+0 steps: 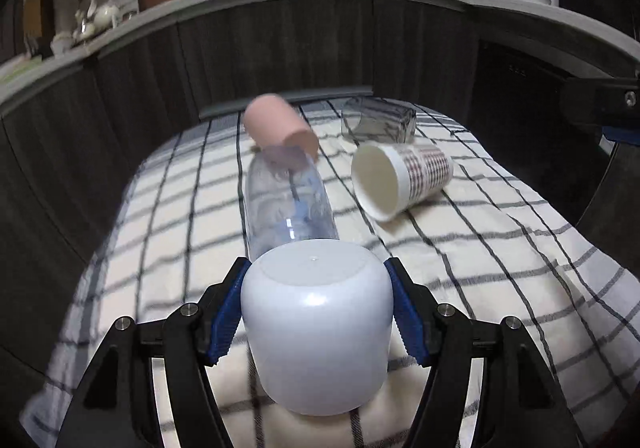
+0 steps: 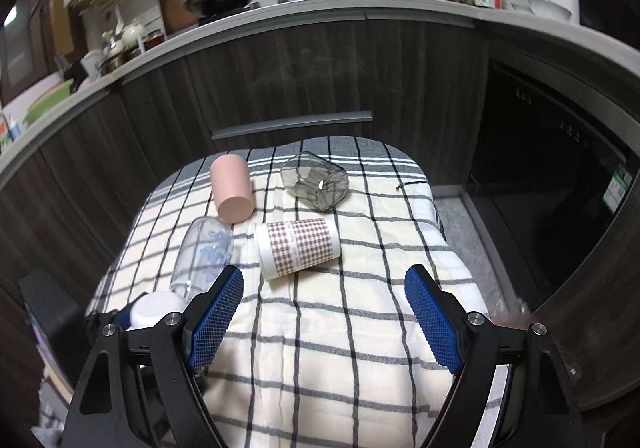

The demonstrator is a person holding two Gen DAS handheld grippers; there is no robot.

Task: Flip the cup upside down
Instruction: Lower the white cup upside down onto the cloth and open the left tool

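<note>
A white plastic cup (image 1: 316,324) stands upside down, base up, on the checked cloth (image 1: 500,268). My left gripper (image 1: 316,312) has its blue pads (image 1: 224,316) on both sides of the cup, at or very near its walls. The same cup shows in the right wrist view (image 2: 154,310) at the lower left, partly hidden behind a finger. My right gripper (image 2: 324,324) is open and empty above the cloth's near middle.
Several cups lie on their sides on the cloth: a clear one (image 1: 286,203), a pink one (image 1: 280,127), a checked paper cup (image 1: 400,179) and a smoky glass (image 1: 378,121). Dark cabinets (image 2: 280,71) and a worktop stand behind. A dark appliance (image 2: 560,187) is at right.
</note>
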